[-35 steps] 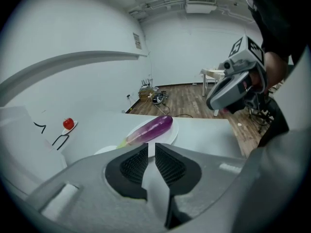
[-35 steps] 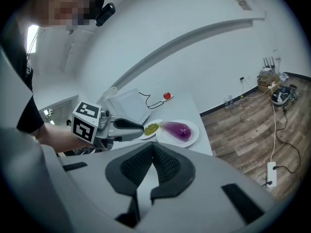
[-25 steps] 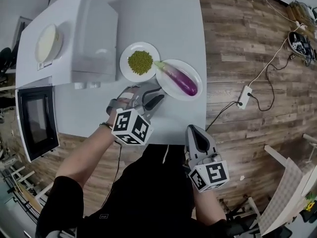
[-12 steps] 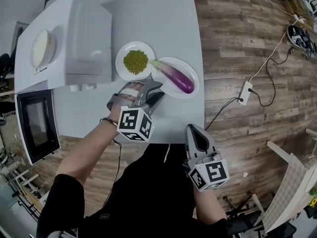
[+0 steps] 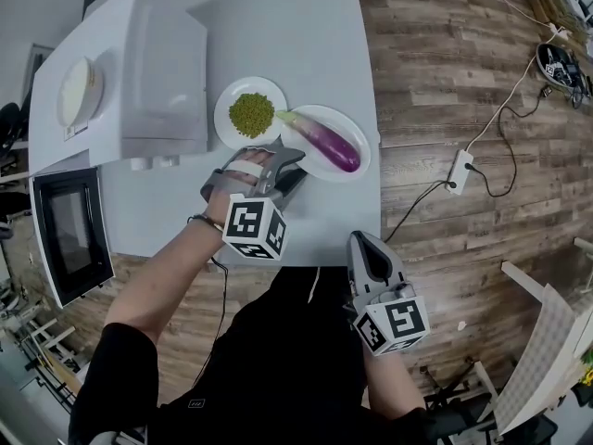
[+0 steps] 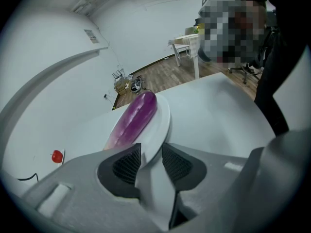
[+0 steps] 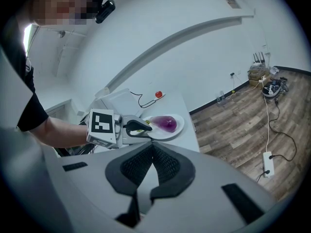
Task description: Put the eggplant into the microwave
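Left tongs (image 6: 151, 152) seemingly pinch plate (image 6: 163, 121) rim; eggplant (image 6: 136, 115) stem hidden.

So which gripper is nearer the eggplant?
Left. The left gripper is at the plate, jaws on its rim, with the eggplant just beyond. The right gripper sits past the near edge of the table, shut and empty.

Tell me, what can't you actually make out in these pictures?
1. Microwave inside: head view looks down on its top; only the open door shows.
2. Left gripper grip: plate rim stands between its jaws; whether they pinch it is unclear.
3. Eggplant near end: left gripper view, behind a jaw.
4. Small red thing: left gripper view, too small to identify.
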Motion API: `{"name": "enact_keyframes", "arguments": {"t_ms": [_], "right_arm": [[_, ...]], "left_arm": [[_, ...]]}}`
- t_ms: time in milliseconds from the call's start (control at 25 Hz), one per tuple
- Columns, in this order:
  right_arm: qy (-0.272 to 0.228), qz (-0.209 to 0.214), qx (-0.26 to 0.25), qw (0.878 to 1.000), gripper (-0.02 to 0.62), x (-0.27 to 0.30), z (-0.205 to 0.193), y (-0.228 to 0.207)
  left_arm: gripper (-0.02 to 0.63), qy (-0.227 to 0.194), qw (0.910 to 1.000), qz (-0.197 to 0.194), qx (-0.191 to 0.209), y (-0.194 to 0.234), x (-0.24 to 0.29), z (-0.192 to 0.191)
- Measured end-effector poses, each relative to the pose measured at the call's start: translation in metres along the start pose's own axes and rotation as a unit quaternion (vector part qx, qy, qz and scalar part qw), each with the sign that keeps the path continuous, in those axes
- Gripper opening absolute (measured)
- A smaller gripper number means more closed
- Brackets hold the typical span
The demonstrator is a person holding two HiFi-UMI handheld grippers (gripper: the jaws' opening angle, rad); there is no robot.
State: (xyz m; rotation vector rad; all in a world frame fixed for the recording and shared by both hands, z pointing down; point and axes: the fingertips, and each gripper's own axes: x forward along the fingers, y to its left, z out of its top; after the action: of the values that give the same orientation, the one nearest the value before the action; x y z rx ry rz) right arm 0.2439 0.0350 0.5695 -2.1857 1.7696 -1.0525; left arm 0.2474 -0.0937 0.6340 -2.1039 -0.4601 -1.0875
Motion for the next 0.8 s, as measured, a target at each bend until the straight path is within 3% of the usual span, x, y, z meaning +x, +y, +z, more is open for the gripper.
{"name": "enact_keyframes", "arguments": {"t_ms": [520, 800], "right_arm": [[0.01, 0.002, 0.002, 1.0, 0.015, -0.004, -0.009, 0.0], [0.012, 0.01, -0.002, 1.0, 0.015, -0.003, -0.012, 0.001]], "left_arm": [[0.123, -0.015, 0.9996, 0.0, 0.023, -0.01, 0.005, 0.026], [0.121, -0.006, 0.9975, 0.013, 0.069, -0.014, 0.007, 0.029]]}}
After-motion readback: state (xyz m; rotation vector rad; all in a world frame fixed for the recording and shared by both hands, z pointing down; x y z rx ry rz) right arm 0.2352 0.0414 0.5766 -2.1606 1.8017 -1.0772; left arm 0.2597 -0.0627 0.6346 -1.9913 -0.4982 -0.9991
